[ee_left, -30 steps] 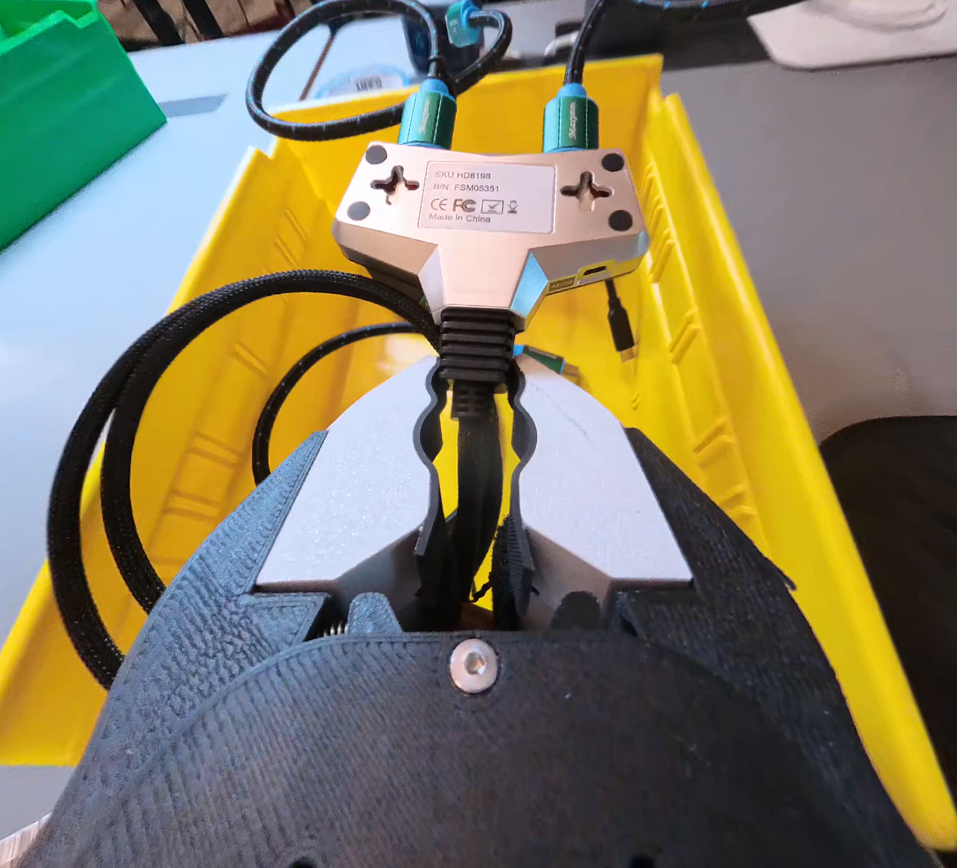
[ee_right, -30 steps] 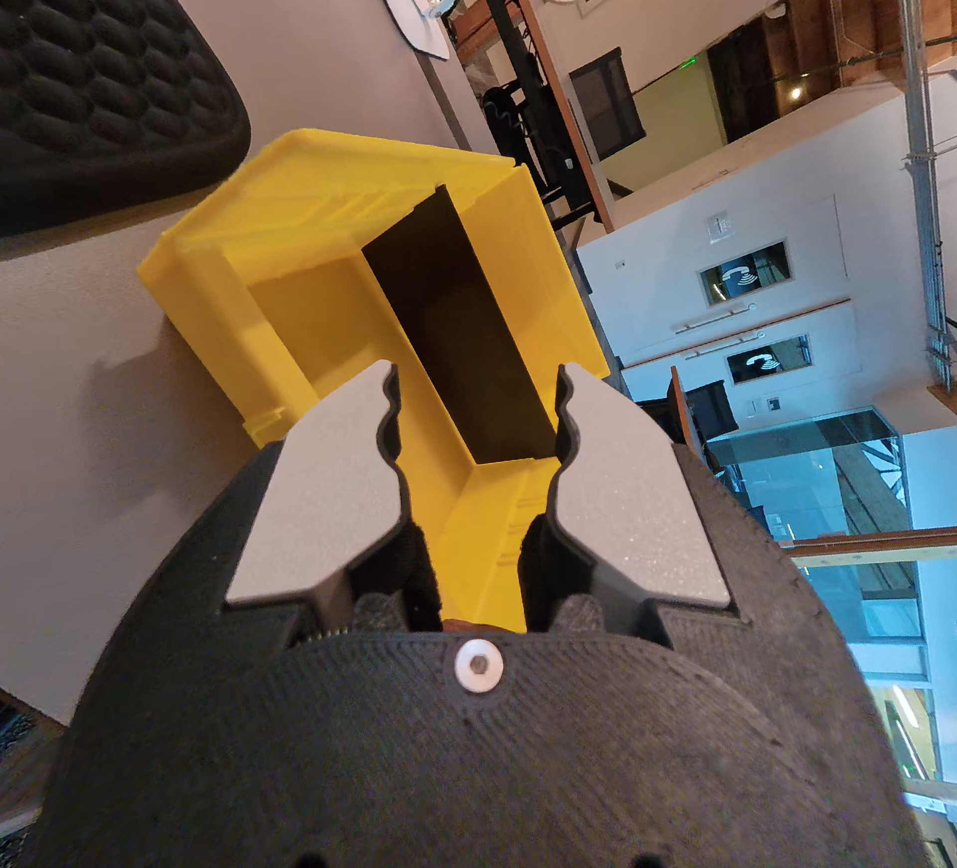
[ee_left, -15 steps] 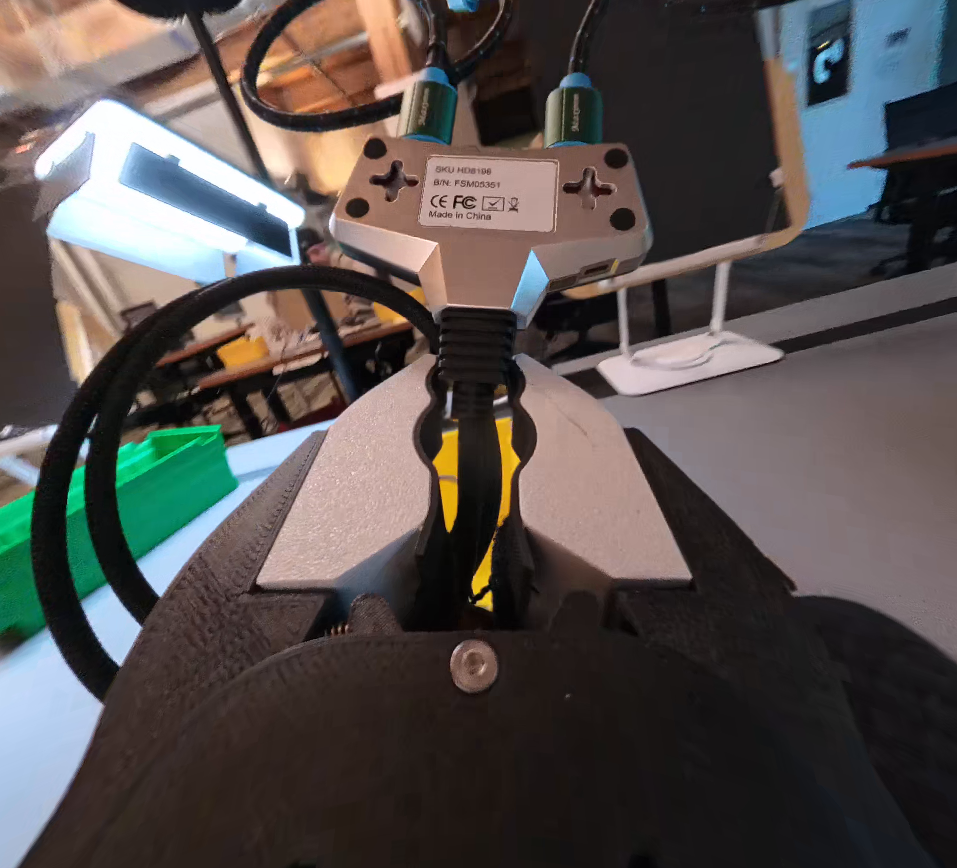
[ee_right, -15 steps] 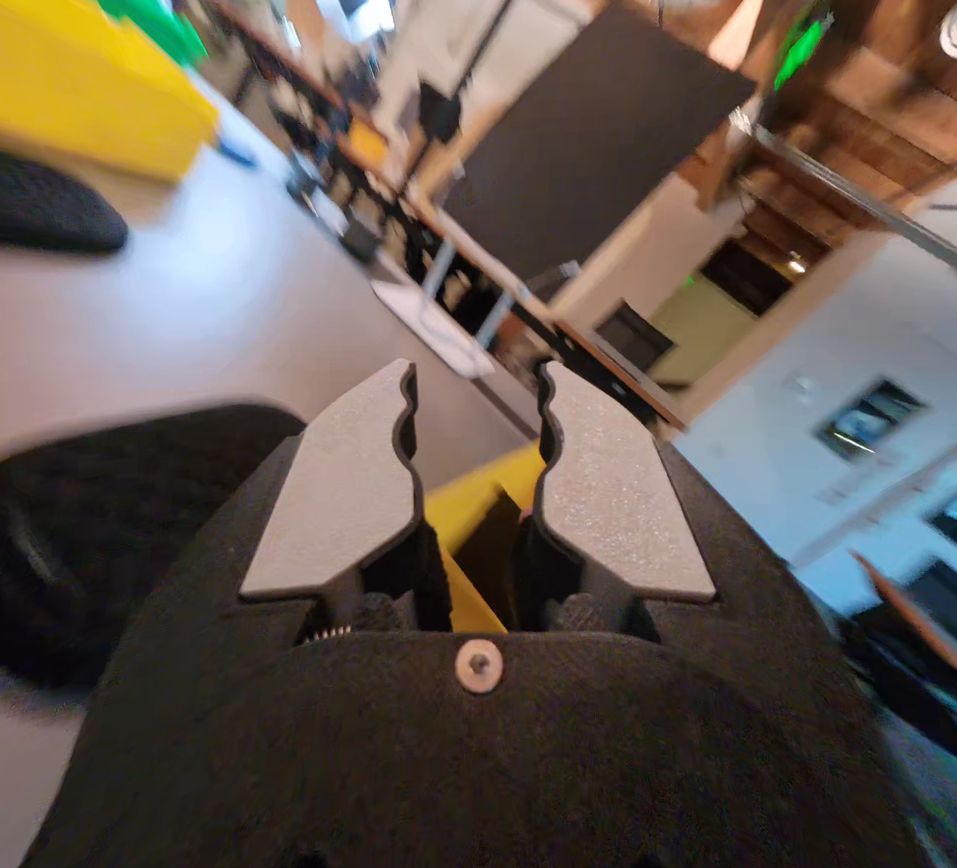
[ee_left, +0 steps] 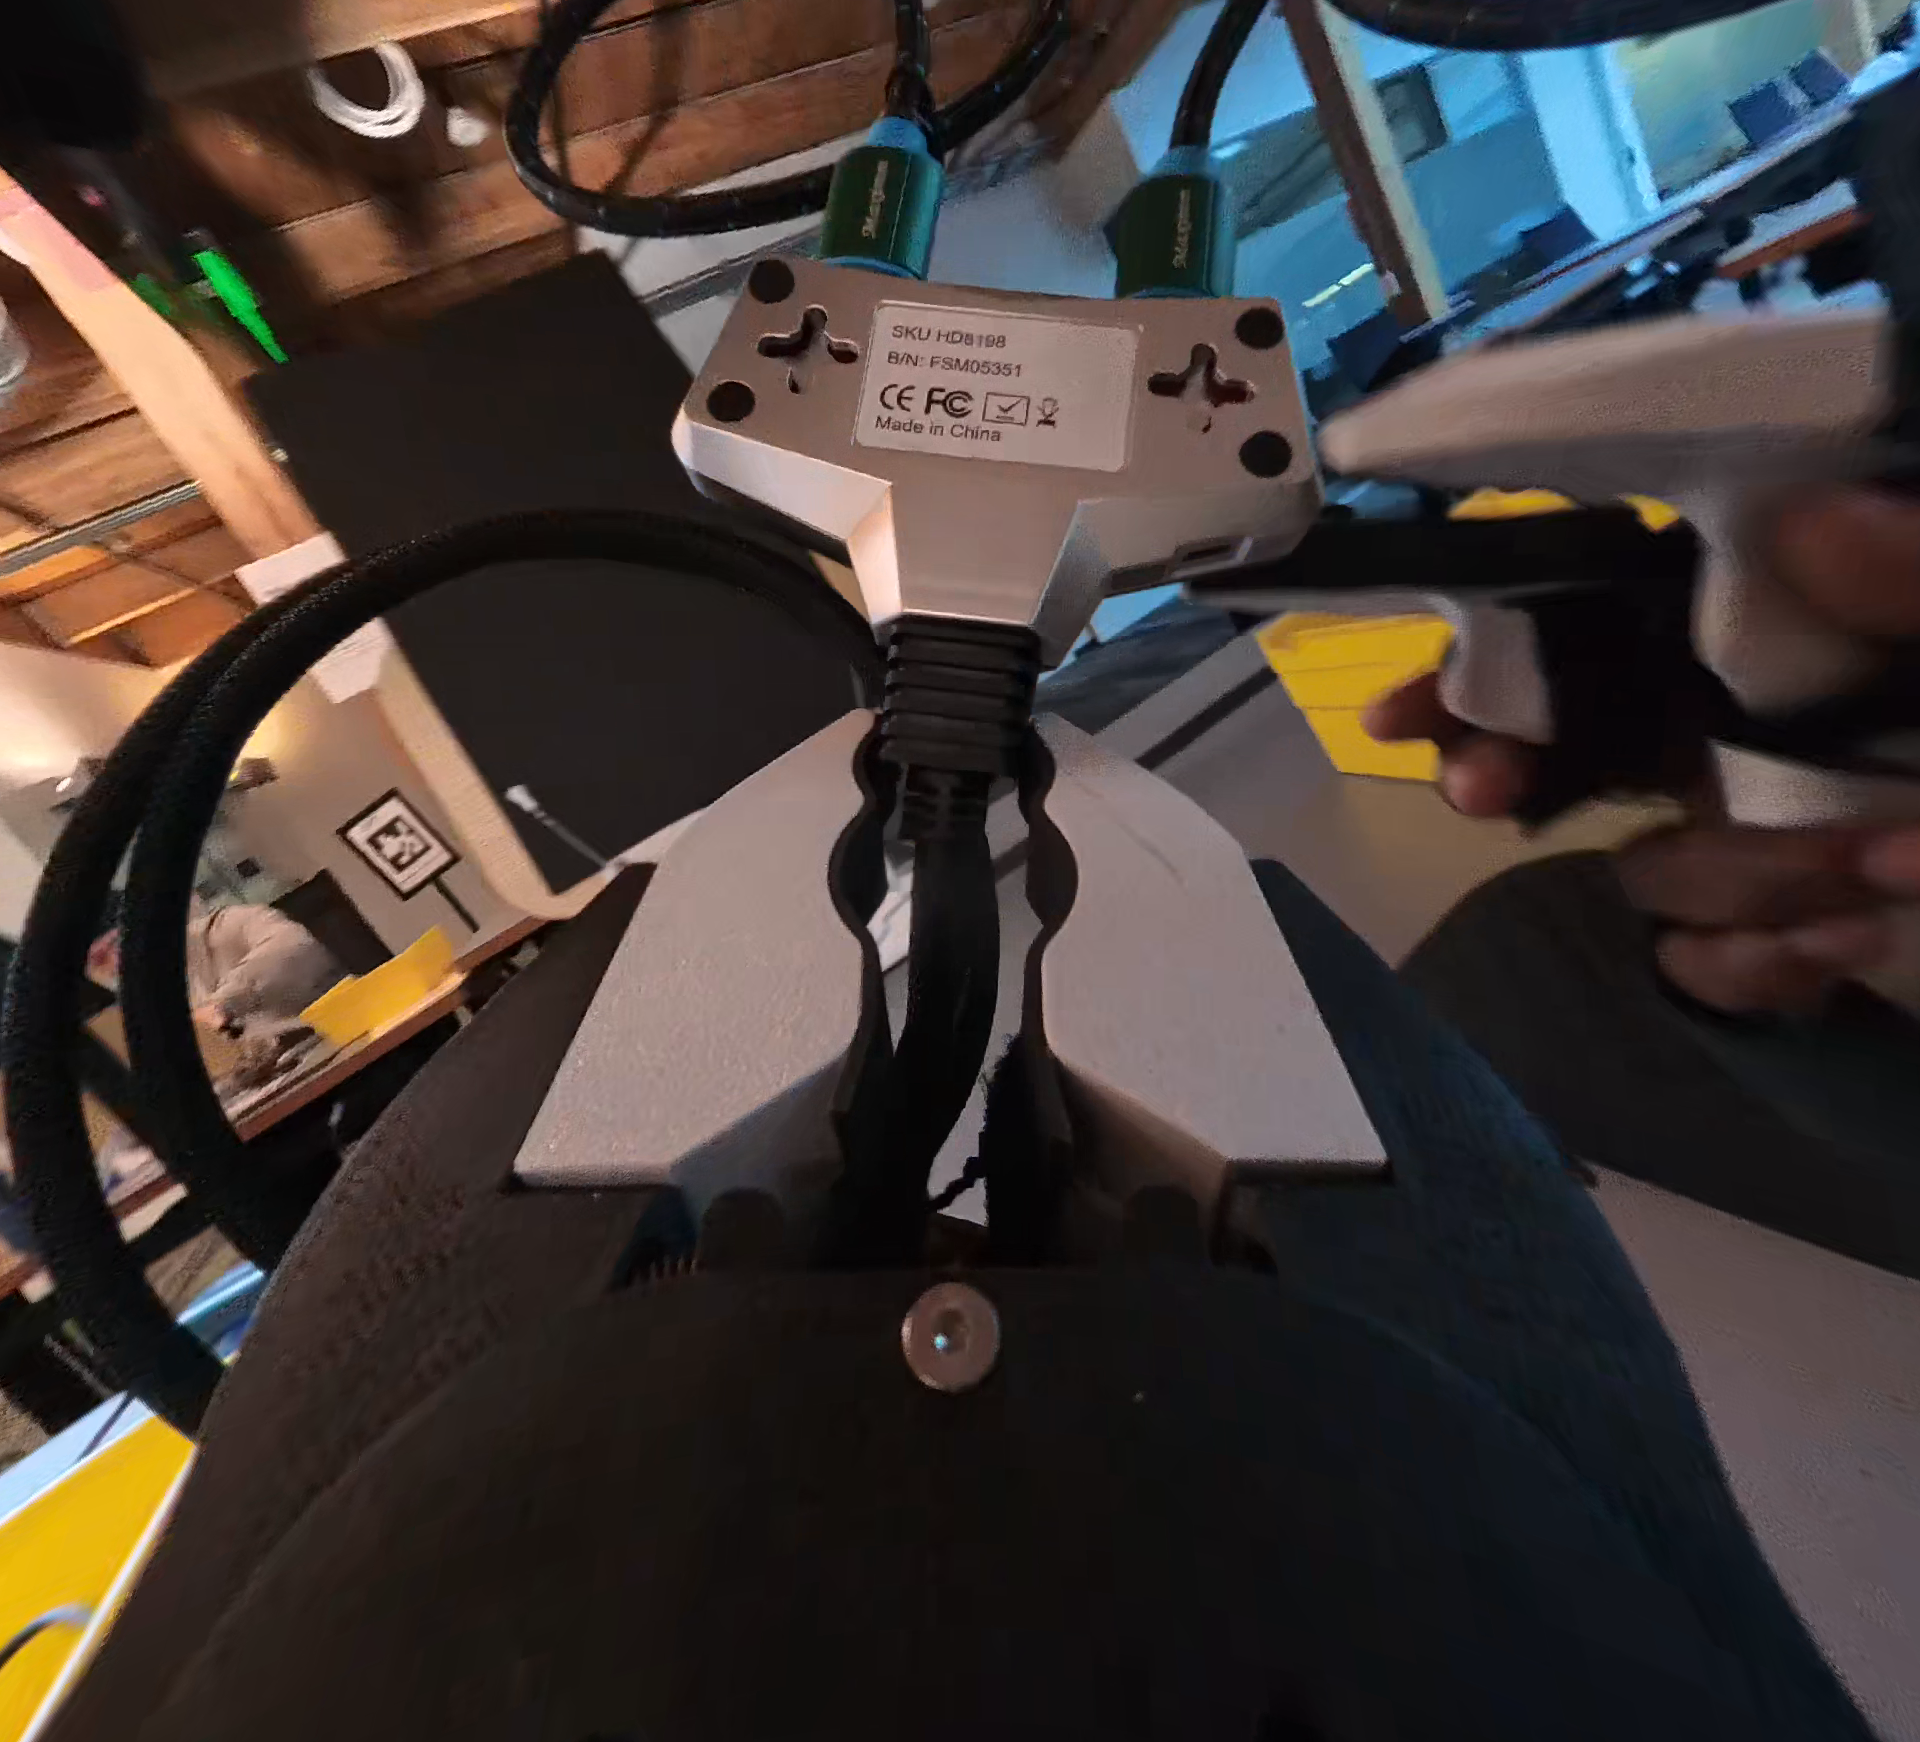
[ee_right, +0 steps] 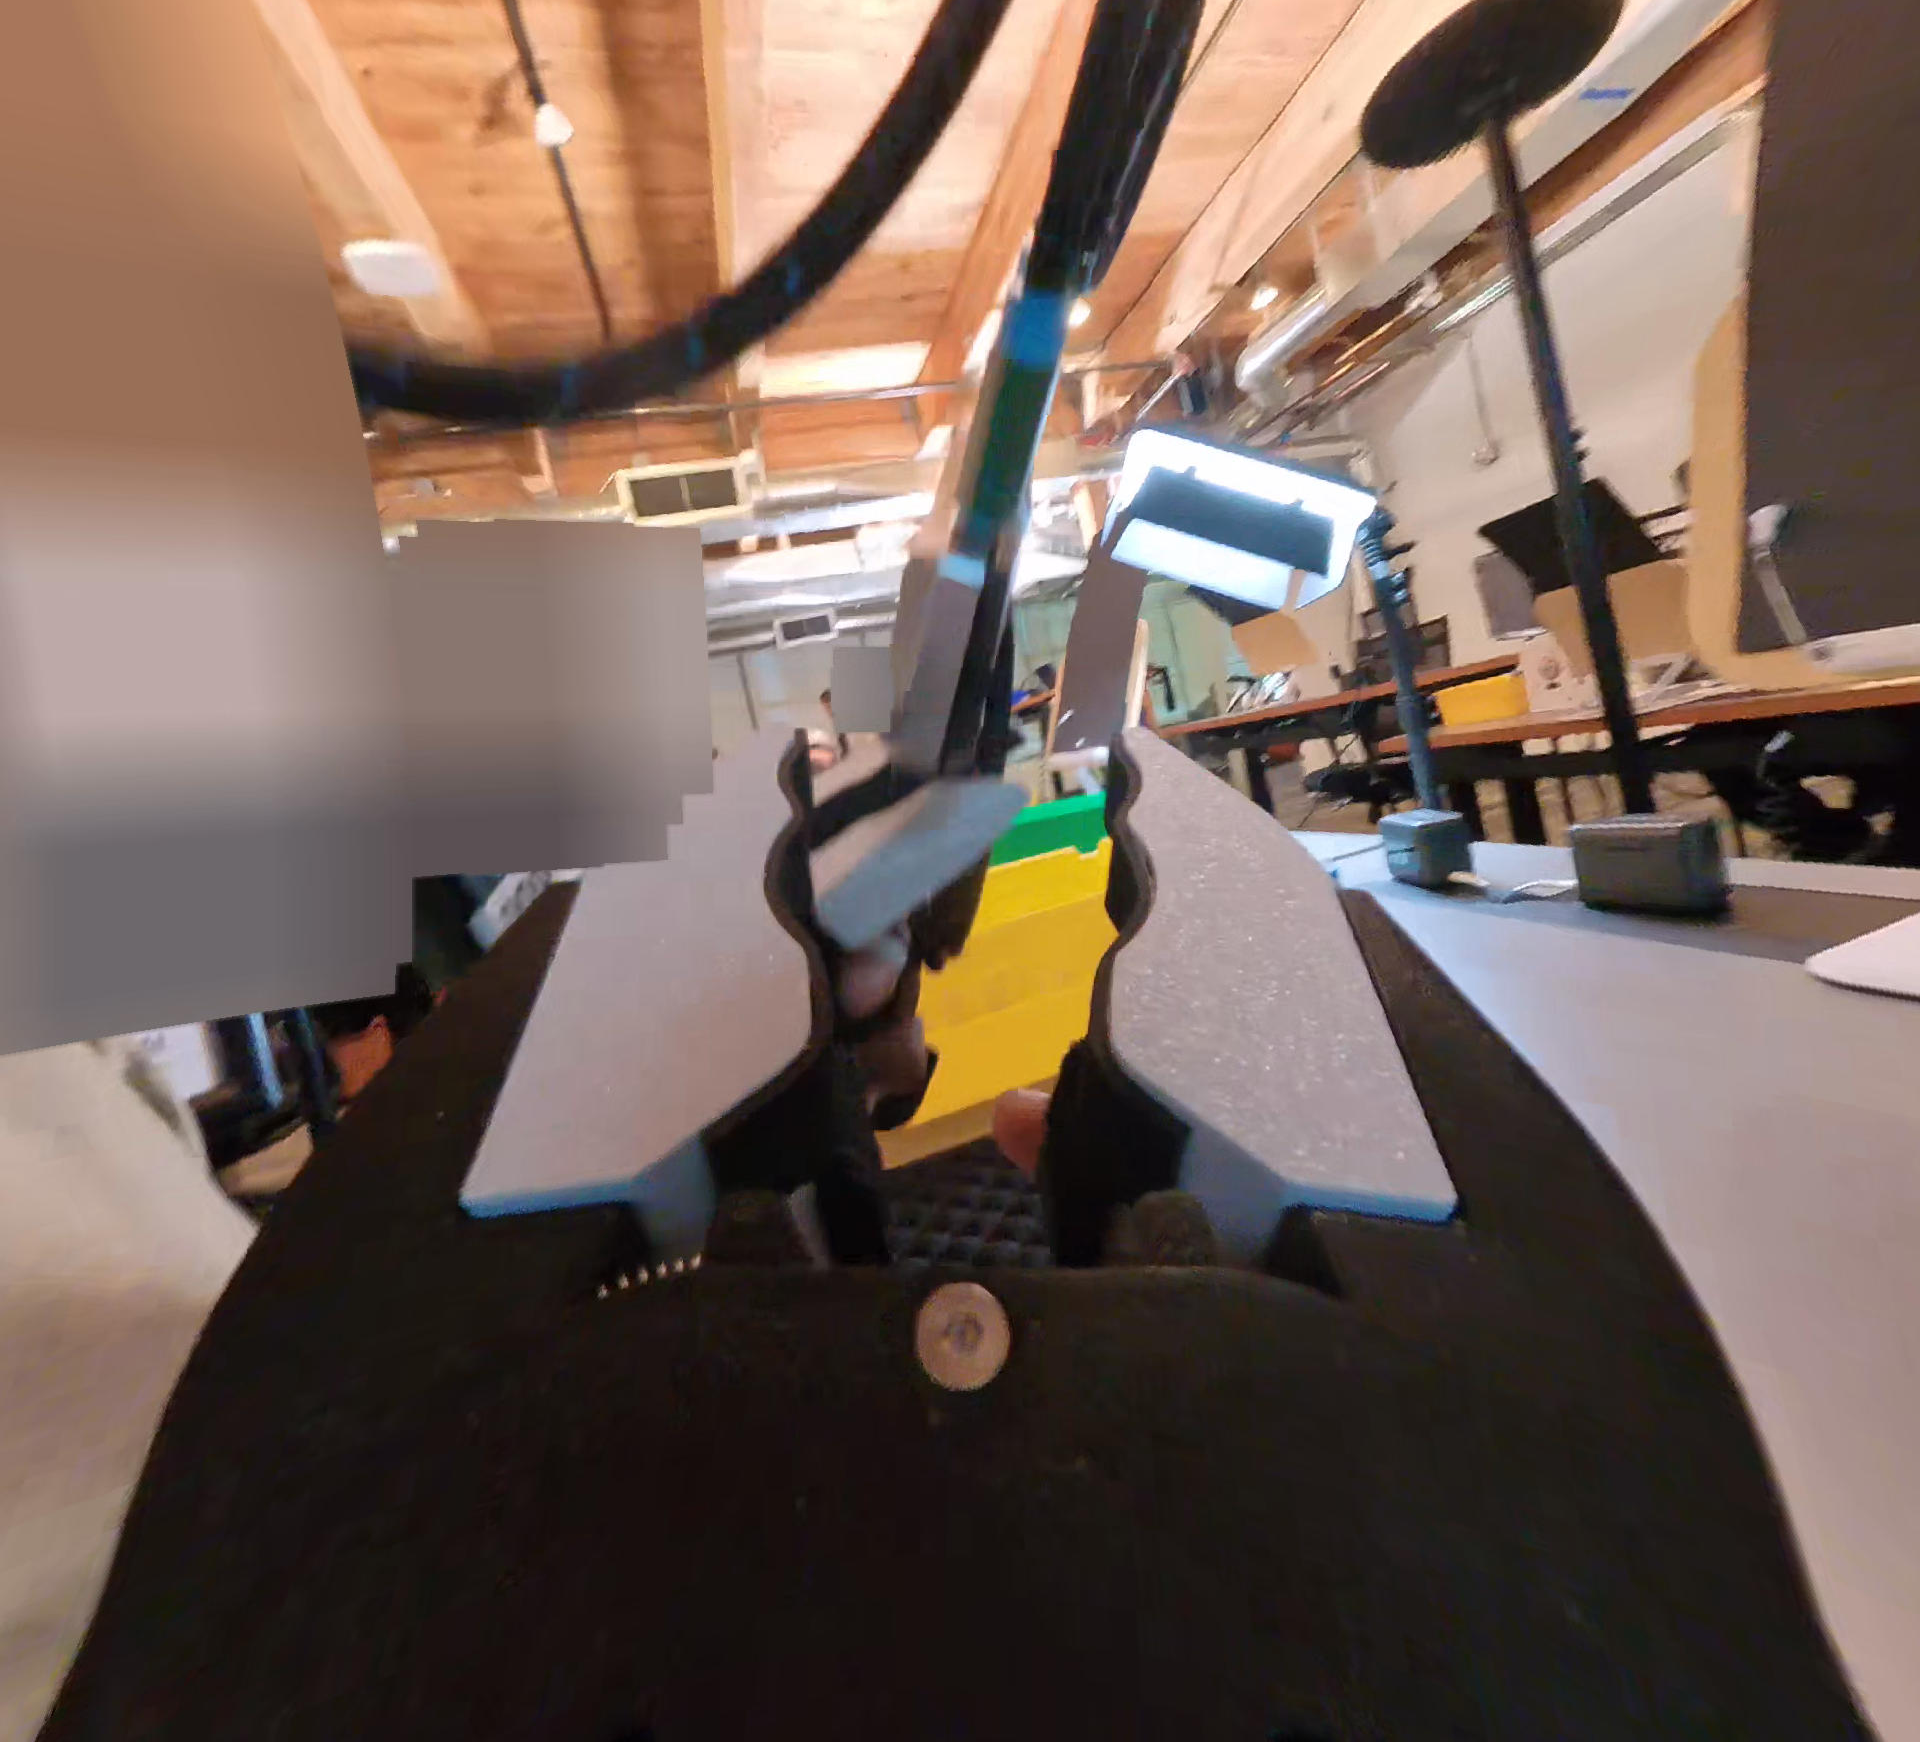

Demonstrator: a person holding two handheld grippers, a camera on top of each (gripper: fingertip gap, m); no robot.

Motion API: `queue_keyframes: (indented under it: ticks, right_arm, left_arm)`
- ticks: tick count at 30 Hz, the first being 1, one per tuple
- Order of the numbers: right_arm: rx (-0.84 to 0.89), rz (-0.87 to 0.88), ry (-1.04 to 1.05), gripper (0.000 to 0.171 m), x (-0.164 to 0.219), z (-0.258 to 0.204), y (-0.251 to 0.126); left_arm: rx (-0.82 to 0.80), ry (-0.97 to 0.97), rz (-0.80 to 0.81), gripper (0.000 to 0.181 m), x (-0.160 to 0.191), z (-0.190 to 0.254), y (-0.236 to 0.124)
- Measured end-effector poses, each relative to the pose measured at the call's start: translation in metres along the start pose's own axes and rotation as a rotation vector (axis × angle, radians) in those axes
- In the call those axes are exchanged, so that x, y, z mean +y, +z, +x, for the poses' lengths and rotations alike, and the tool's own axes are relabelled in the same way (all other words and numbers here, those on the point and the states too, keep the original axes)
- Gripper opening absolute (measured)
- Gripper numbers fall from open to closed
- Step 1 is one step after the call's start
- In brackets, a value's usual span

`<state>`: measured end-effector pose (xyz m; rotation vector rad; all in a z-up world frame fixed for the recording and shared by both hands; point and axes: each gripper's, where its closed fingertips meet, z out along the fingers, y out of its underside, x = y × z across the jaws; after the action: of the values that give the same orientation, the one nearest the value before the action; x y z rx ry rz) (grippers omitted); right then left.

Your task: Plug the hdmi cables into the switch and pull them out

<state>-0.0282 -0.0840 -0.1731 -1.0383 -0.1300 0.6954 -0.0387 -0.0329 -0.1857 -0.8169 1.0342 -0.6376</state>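
The left tool (ee_left: pixel 956 757) was pinching the black ribbed lead (ee_left: pixel 961 684) of the switch (ee_left: pixel 997 435), holding the switch raised in the air above the bench (ee_left: pixel 1766 1329), label side toward the camera. A black braided cable (ee_left: pixel 135 809) looped out at the left of the switch. Two HDMI cables were seated in its far edge: the left plug (ee_left: pixel 881 212), whose cable curled in a loop above, and the right plug (ee_left: pixel 1174 232). Just right of the switch, the right tool (ee_left: pixel 1382 508) was close beside its right corner, gripped by a hand (ee_left: pixel 1766 861); contact could not be confirmed.

In the right wrist view, the right tool (ee_right: pixel 956 819) stood spread, nothing between its fingers. The switch (ee_right: pixel 940 664) appeared edge-on and blurred beyond them. A yellow bin (ee_right: pixel 1018 944) sat on the bench behind.
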Motion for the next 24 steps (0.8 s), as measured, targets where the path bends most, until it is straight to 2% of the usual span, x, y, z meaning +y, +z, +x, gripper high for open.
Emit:
queue_keyframes:
  ticks: [1,2,3,6,8,12,13,16,18,20,23,24]
  right_arm:
    - [0.019,0.021,-0.003,0.053,-0.008,0.004,-0.005]
    - [0.025,0.029,-0.002,0.044,-0.013,0.006,-0.009]
    - [0.021,0.016,-0.005,0.028,-0.015,0.007,-0.014]
    - [0.023,-0.049,-0.063,0.022,-0.012,0.013,-0.028]
    - [0.022,-0.081,-0.12,0.021,-0.01,0.017,-0.033]
    - [-0.036,-0.101,-0.188,0.021,-0.008,0.014,-0.041]
    - [-0.079,-0.102,-0.171,0.02,-0.007,0.009,-0.04]
    - [-0.13,-0.109,-0.136,0.021,0.001,0.001,-0.035]
    - [-0.187,-0.148,-0.117,0.02,0.012,-0.007,-0.031]
    - [-0.25,-0.196,-0.1,0.02,0.023,-0.017,-0.028]
    - [-0.313,-0.246,-0.082,0.02,0.031,-0.026,-0.026]
    - [-0.321,-0.257,-0.082,0.02,0.032,-0.027,-0.027]
  left_arm:
    - [0.027,0.021,-0.008,0.022,0.002,0.014,0.004]
    - [0.055,0.04,-0.016,0.022,0.005,0.026,0.006]
    - [0.082,0.051,-0.02,0.023,0.007,0.037,0.008]
    - [0.157,-0.009,-0.047,0.024,0.014,0.054,0.012]
    - [0.256,-0.153,-0.059,0.035,0.014,0.061,0.011]
    - [0.487,-0.613,0.05,0.065,-0.014,0.056,-0.003]
    - [0.515,-0.689,0.052,0.074,-0.016,0.053,-0.005]
    - [0.565,-0.799,0.069,0.082,-0.018,0.052,-0.007]
    - [0.569,-0.816,0.077,0.081,-0.015,0.055,-0.006]
    - [0.619,-0.791,0.104,0.066,-0.019,0.062,-0.01]
    - [0.76,-0.728,0.164,0.029,-0.031,0.072,-0.027]
    - [0.766,-0.71,0.156,0.028,-0.031,0.072,-0.028]
